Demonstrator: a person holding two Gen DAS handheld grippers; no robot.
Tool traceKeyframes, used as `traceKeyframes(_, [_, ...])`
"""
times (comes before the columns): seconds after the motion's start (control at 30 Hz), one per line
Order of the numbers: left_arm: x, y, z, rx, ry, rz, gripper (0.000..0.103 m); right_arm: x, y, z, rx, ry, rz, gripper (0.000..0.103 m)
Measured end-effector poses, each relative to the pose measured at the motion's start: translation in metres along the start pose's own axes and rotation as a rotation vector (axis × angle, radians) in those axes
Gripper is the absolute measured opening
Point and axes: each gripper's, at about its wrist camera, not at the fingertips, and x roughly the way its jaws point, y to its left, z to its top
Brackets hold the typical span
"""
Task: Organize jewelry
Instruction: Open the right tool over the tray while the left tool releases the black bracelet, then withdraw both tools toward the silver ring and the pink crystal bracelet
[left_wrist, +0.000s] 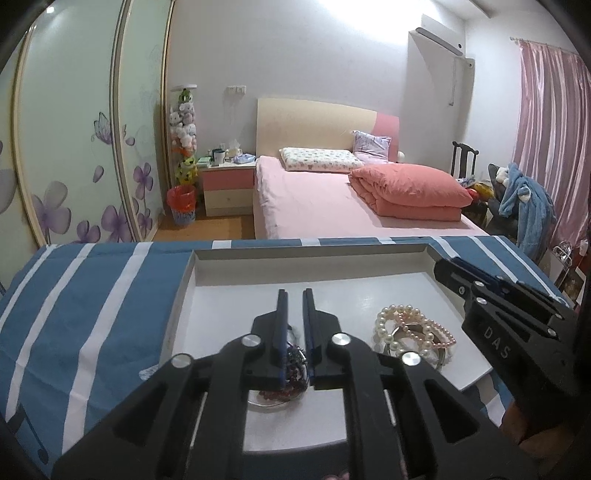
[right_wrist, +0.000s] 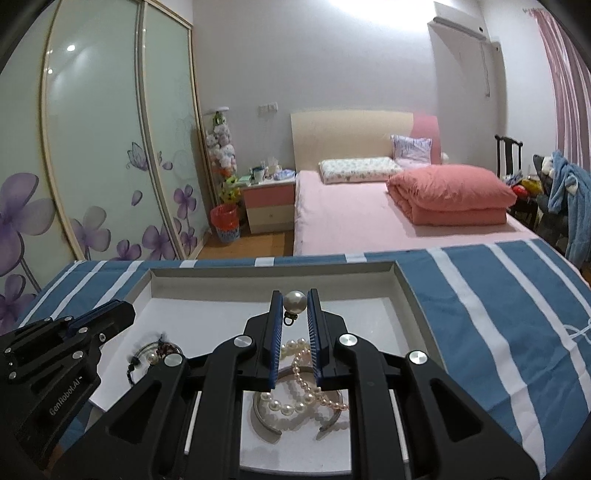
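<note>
A shallow white tray (left_wrist: 310, 254) (right_wrist: 273, 273) lies on a blue-and-white striped cloth. My left gripper (left_wrist: 295, 293) hovers over the tray's left part, its fingers a narrow gap apart with nothing pinched between the tips. Under it lies a dark bead bracelet (left_wrist: 295, 363) (right_wrist: 159, 350) with a silver ring. My right gripper (right_wrist: 294, 295) is shut on a single large pearl (right_wrist: 294, 301) with a small metal loop hanging below it. Beneath it a heap of pearl bracelets (right_wrist: 295, 387) (left_wrist: 406, 325) rests on a silver bangle (right_wrist: 266, 417). Each gripper shows in the other's view: right gripper (left_wrist: 448, 264), left gripper (right_wrist: 118, 308).
The striped cloth (left_wrist: 92, 295) (right_wrist: 498, 314) covers the surface to both sides of the tray. Beyond its far edge are a pink bed (left_wrist: 332, 199), a nightstand (left_wrist: 227, 184), a red bin (left_wrist: 181, 205) and a flowered sliding wardrobe (left_wrist: 74, 147).
</note>
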Motion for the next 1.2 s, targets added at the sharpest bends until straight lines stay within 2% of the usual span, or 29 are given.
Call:
traceKeyframes(0.17, [-0.013,0.015,0.003,-0.024,-0.022,0.008,0.022,-0.009,-0.014,0.002,0.048,0.009,0.007,0.015])
traceKeyframes(0.23, [-0.021,0.021,0.004,-0.039,-0.032,0.012,0.026,-0.012,-0.018,0.004,0.066,0.009,0.01,0.023])
traceKeyframes(0.3, [-0.027,0.026,0.004,-0.052,-0.035,0.014,0.028,-0.017,-0.023,0.005,0.081,0.005,0.014,0.026])
traceKeyframes(0.63, [-0.066,0.045,-0.02,-0.07,-0.017,0.023,0.031,-0.049,-0.027,-0.007,0.056,0.011,0.024,0.026])
traceKeyframes(0.8, [-0.08,0.049,-0.042,-0.063,0.015,0.021,0.038,-0.057,-0.02,-0.028,0.007,0.091,0.049,0.026])
traceKeyframes(0.97, [-0.086,0.058,-0.066,-0.079,0.068,0.032,0.042,-0.052,-0.007,-0.056,-0.047,0.225,0.109,0.026])
traceKeyframes(1.2, [-0.096,0.068,-0.072,-0.095,0.074,0.04,0.047,-0.048,0.018,-0.079,-0.161,0.334,0.156,0.026])
